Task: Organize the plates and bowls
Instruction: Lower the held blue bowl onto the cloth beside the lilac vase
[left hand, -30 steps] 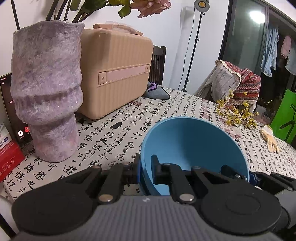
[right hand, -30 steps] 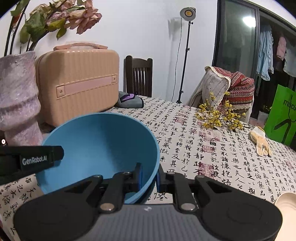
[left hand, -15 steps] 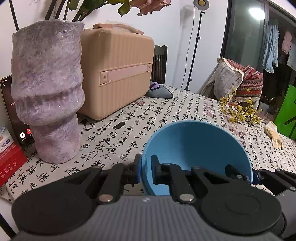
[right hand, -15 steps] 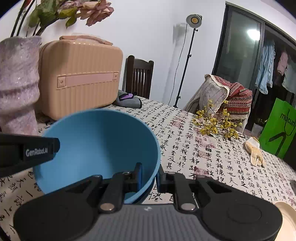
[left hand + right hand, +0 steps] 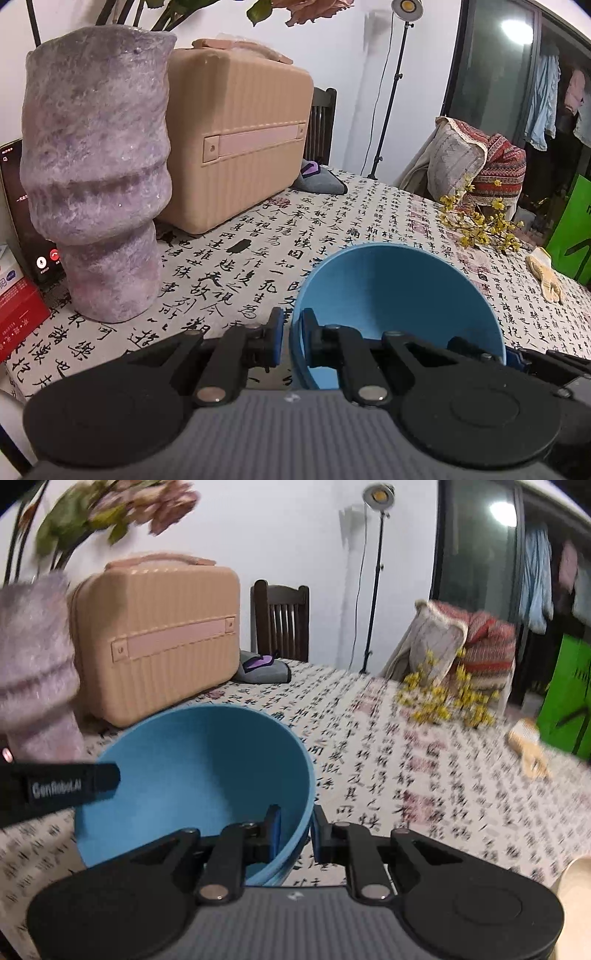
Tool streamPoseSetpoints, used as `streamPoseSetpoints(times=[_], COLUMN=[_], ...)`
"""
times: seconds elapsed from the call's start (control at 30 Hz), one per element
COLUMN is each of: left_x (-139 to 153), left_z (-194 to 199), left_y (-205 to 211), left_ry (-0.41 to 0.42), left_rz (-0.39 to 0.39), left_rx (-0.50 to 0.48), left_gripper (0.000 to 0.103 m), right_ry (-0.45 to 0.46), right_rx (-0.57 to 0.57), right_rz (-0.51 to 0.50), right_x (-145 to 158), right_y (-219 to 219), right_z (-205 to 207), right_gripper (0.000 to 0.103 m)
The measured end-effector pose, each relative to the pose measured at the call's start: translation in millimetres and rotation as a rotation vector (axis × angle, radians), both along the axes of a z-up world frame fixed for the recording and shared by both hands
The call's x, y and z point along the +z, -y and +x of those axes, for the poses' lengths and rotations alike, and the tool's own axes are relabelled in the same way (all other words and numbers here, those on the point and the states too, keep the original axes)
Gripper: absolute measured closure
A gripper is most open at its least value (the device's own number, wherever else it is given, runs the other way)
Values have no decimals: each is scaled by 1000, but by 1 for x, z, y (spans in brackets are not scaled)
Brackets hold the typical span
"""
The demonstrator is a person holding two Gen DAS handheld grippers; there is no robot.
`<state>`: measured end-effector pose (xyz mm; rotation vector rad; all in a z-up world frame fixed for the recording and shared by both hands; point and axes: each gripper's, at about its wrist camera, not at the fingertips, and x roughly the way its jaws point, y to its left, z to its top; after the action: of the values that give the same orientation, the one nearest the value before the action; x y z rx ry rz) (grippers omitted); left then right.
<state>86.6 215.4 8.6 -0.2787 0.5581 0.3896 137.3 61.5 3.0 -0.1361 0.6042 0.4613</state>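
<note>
A blue bowl (image 5: 399, 291) hangs tilted above the calligraphy tablecloth (image 5: 295, 236), held from both sides. My left gripper (image 5: 291, 332) is shut on its left rim, one pad inside and one outside the wall. The right gripper (image 5: 297, 830) is shut on the right rim of the same blue bowl (image 5: 192, 768). The right wrist view is blurred by motion. The left gripper's finger (image 5: 74, 786) shows in it as a black bar across the bowl's far side. The right gripper's blue pad (image 5: 511, 358) peeks in at the bowl's right edge in the left wrist view.
A tall purple vase (image 5: 99, 177) and a tan hard case (image 5: 236, 140) stand at the left rear, with a phone (image 5: 22, 214) and a red box (image 5: 18, 317) beside the vase. Yellow flower sprigs (image 5: 480, 221) and a glove (image 5: 546, 273) lie to the right. A cream plate's edge (image 5: 576, 878) shows at lower right.
Both grippers keep their hold on the bowl. The right wrist view has shifted and rolled slightly and is now motion-blurred. The left wrist view is almost unchanged.
</note>
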Motion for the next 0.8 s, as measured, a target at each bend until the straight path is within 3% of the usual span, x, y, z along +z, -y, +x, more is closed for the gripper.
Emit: streamPoseSetpoints(times=[0.17, 0.53, 0.67, 0.8], left_x=[3, 8, 8, 8], left_z=[-2, -2, -2, -1], left_y=[0, 1, 2, 3], left_ry=[14, 28, 26, 24], left_rz=[2, 7, 4, 6], left_rx=[0, -5, -12, -13], left_gripper=[92, 92, 92, 92], right_ry=[-37, -38, -29, -12], right_rx=[2, 4, 15, 7], right_rz=[69, 113, 117, 102], right_x=[2, 9, 11, 11], right_y=[8, 16, 18, 15], right_z=[3, 3, 0, -3], right_gripper=[85, 84, 91, 91])
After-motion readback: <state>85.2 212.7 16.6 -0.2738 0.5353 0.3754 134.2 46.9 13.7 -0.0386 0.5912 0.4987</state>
